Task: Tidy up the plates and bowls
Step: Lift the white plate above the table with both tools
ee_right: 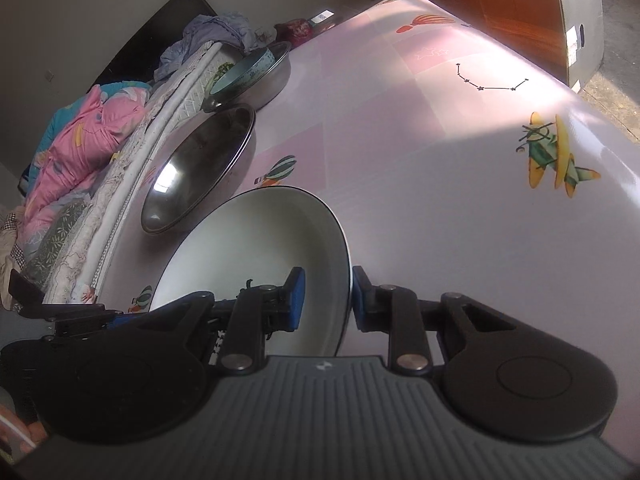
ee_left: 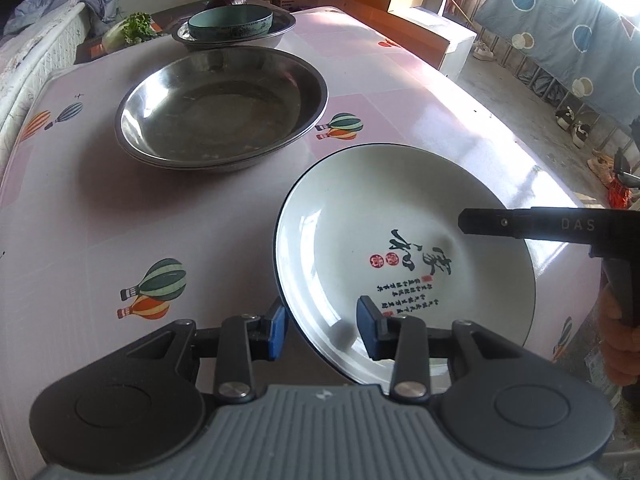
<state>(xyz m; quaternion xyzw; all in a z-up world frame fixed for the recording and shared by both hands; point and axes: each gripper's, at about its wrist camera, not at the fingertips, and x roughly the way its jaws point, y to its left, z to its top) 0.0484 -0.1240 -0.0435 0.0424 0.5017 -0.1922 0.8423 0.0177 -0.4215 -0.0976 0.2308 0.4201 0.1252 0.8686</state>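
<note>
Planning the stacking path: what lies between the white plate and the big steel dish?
Only bare tablecloth separates the white plate from the steel dish, in the left wrist view.

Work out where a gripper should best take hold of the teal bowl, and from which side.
Grip the teal bowl by its rim, one finger inside the wall and one outside, coming from above. It stands upright and open inside a steel basin, whose rim rings its lower part. A low sideways approach is probably blocked, and only the upper wall stands clear.
</note>
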